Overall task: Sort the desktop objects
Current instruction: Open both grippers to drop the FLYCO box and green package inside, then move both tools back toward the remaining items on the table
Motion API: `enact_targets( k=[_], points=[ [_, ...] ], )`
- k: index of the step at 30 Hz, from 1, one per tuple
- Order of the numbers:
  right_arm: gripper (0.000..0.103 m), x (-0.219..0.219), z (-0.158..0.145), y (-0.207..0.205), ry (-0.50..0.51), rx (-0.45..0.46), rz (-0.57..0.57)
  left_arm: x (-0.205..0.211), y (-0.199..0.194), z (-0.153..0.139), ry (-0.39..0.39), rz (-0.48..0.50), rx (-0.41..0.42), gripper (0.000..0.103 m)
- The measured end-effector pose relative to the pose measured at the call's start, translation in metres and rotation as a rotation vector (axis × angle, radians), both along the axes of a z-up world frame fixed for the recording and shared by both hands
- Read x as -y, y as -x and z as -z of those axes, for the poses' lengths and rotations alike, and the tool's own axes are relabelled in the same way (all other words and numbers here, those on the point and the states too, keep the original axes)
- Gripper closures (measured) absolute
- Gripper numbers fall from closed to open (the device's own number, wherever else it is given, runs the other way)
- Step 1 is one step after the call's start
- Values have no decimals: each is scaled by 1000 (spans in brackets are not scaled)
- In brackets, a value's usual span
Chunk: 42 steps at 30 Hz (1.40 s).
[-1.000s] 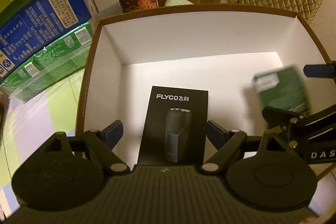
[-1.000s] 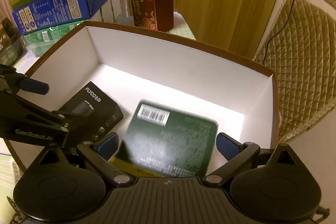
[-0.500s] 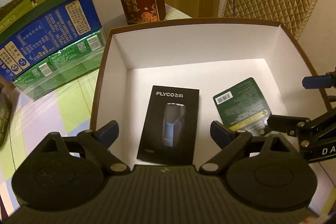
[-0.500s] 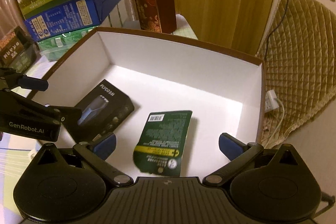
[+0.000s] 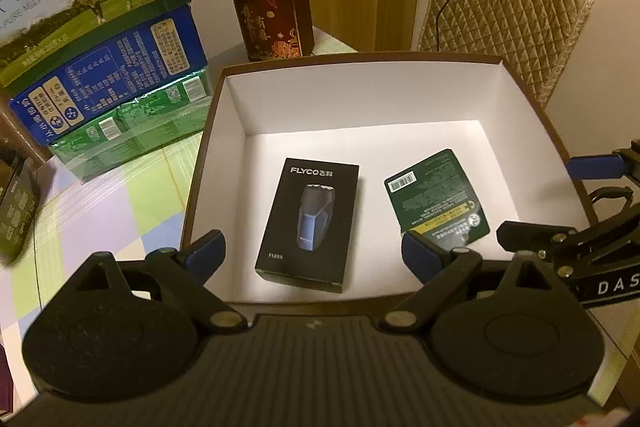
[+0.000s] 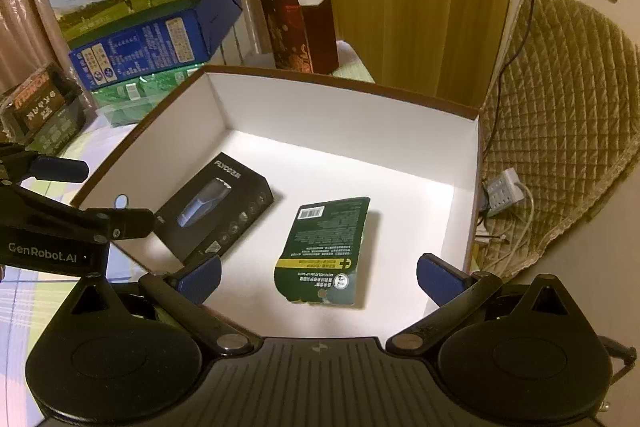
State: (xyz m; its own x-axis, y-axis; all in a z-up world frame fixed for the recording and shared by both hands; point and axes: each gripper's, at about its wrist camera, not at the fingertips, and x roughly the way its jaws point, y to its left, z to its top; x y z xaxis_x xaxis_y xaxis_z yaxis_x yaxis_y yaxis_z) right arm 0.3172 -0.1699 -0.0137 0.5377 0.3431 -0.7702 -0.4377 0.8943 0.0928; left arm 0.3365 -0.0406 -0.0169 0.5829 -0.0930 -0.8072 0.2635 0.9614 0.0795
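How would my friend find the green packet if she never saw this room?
Look for the big open box with white insides and a brown rim. Two flat things lie apart on its floor: a black FLYCO shaver box and the green packet. The packet is the thinner one nearer the quilted cushion, dark green with a white barcode and a yellow stripe.

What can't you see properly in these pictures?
- Green pack: its small print is too tiny to read in either view.
- Dark box on the table: cut off by the left view's edge and blurred.
- Shaver box: in the right view, the left gripper's arm covers its near corner.
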Motion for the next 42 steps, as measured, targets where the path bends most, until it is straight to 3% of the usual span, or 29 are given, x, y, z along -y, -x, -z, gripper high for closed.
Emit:
enact_targets(
  k=[22, 29, 42],
  points=[
    [2, 15, -28, 101, -60, 65, -16, -30, 104, -29, 58, -55, 65, 10],
    [2, 23, -20, 127, -76, 40, -19, -55, 141, -18, 69, -89, 35, 10],
    [2, 28, 19, 150, -54, -104, -10, -71, 189, 25, 71, -69, -64, 15]
  ],
)
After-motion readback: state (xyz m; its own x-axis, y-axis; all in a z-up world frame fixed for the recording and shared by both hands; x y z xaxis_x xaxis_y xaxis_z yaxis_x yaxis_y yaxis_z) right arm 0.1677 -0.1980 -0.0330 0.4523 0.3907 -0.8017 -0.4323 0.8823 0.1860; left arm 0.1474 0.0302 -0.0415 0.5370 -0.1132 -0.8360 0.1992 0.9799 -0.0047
